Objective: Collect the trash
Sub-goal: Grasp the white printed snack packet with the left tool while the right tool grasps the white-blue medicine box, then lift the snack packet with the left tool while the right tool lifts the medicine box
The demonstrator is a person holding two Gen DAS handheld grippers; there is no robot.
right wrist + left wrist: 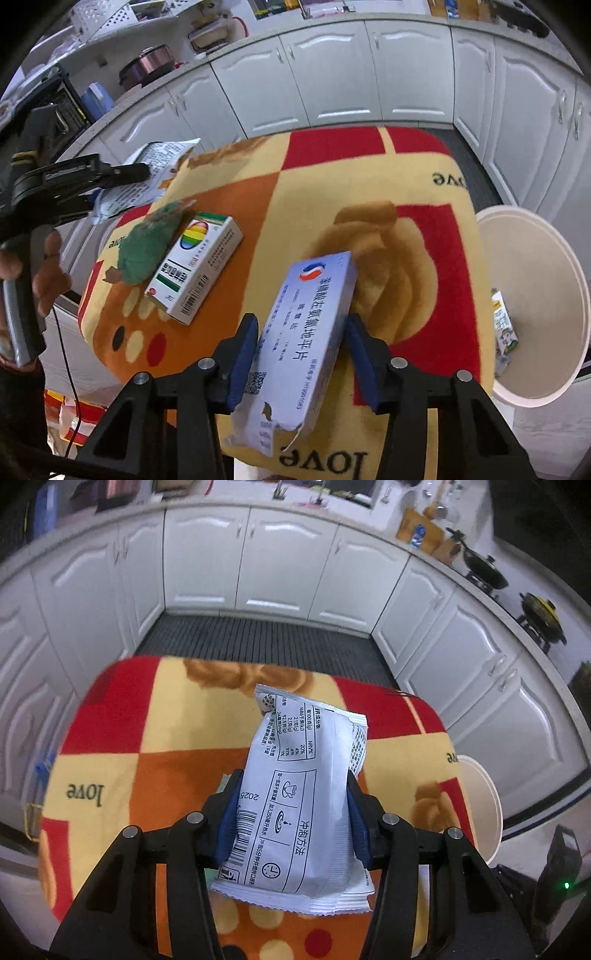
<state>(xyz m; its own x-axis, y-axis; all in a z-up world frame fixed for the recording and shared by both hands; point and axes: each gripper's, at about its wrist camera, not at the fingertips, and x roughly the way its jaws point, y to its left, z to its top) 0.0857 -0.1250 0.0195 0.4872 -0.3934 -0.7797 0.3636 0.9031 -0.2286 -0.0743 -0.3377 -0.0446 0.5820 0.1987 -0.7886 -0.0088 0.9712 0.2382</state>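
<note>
Because both pieces are bound for the bin [535, 295] (beside the table), the left gripper [291, 812] clamps a sachet [306, 794] and the right gripper [301, 354] pinches a box [306, 332].

Left hand-held gripper [291, 819]: blue pads pressed on both sides of white packet, black arms in lower frame.
White packet [299, 805]: crinkled sachet, printed text, barcode, cup and clock icons; held lifted off the cloth.
Surface [122, 760]: covered in red, orange and yellow checked cloth, "love" printed upside down at left and right.
White bin [484, 805]: just beside surface's right edge, partly hidden.
Background: white cabinets [207, 561] in a curve, dark ribbed floor mat [258, 638], pans [484, 568] on counter at right.
</note>
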